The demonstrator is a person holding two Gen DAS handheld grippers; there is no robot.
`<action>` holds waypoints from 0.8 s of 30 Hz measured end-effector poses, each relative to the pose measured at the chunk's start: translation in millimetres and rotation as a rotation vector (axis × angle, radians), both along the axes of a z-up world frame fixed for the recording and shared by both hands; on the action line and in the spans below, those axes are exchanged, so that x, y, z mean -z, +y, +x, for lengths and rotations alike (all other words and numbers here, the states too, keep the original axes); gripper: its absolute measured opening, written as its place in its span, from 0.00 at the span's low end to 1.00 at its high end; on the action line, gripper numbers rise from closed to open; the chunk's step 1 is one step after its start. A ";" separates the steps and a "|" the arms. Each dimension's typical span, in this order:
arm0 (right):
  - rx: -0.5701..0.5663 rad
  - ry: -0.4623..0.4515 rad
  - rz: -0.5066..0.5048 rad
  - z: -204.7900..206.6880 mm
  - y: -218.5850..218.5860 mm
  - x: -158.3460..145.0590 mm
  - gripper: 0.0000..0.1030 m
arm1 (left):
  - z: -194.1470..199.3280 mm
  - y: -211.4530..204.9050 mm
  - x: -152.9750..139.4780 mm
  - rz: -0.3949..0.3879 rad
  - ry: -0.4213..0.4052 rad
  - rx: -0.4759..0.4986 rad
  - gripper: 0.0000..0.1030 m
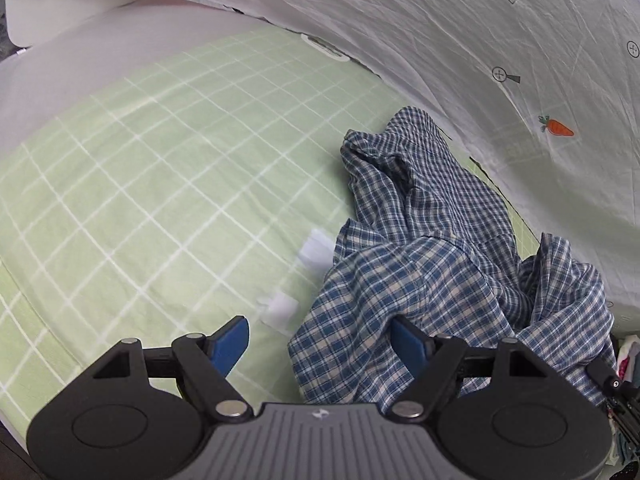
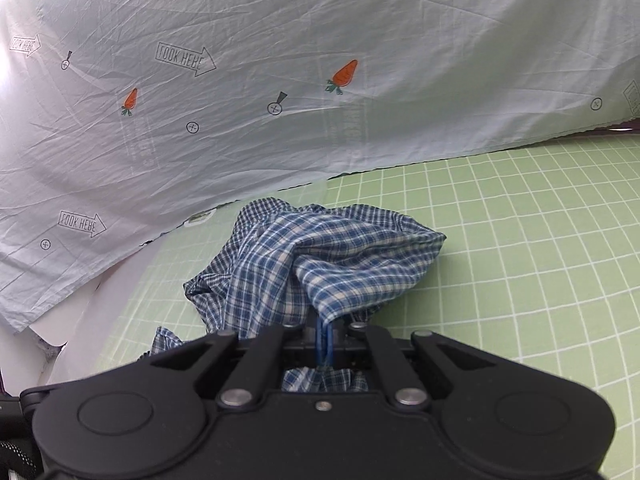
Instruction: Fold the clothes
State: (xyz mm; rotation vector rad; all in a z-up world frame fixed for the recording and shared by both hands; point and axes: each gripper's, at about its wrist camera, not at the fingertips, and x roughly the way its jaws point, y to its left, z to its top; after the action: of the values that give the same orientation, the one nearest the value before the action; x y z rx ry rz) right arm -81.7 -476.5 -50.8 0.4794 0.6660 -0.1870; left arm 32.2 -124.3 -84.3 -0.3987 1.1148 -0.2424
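We are near the start: the shirt is a crumpled heap with no fold in it that we can see. In the right wrist view it sits at the centre of the frame on the green checked sheet, just below the edge of the white printed cloth that fills the upper half. Our right gripper is closed tight on a bunch of the shirt, the fabric rising straight out of the pinched jaws. In the left wrist view the shirt runs from the lower centre up toward the right. Our left gripper stands wide open and holds nothing; its right finger lies at the shirt's edge, but we cannot tell whether it touches. Two small white scraps lie just left of the shirt. Spreading it flat and every fold appear to lie ahead.
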 end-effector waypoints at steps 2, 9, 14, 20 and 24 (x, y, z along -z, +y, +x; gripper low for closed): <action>-0.009 0.006 0.010 -7.2 -14.9 3.4 0.03 | -3.6 -16.7 8.2 -0.034 0.022 -0.004 0.74; -0.032 -0.023 -0.007 -27.2 -52.3 5.6 0.01 | -23.8 -59.9 5.9 0.038 0.017 -0.035 0.09; 0.094 -0.065 -0.087 -48.0 -90.7 -6.0 0.01 | -49.1 -44.1 -19.1 0.133 -0.057 -0.113 0.08; 0.383 -0.031 -0.255 -94.3 -164.7 -8.3 0.01 | -70.9 -15.2 -19.1 0.243 -0.037 -0.245 0.08; 0.543 0.076 -0.270 -126.2 -208.2 12.9 0.01 | -75.8 -5.6 -11.4 0.305 0.001 -0.267 0.12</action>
State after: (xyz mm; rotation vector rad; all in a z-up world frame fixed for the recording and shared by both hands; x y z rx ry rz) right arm -207.9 -684.7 -63.7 0.3846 0.5619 -0.8013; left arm -43.6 -130.0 -72.9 -0.2712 1.0661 0.1619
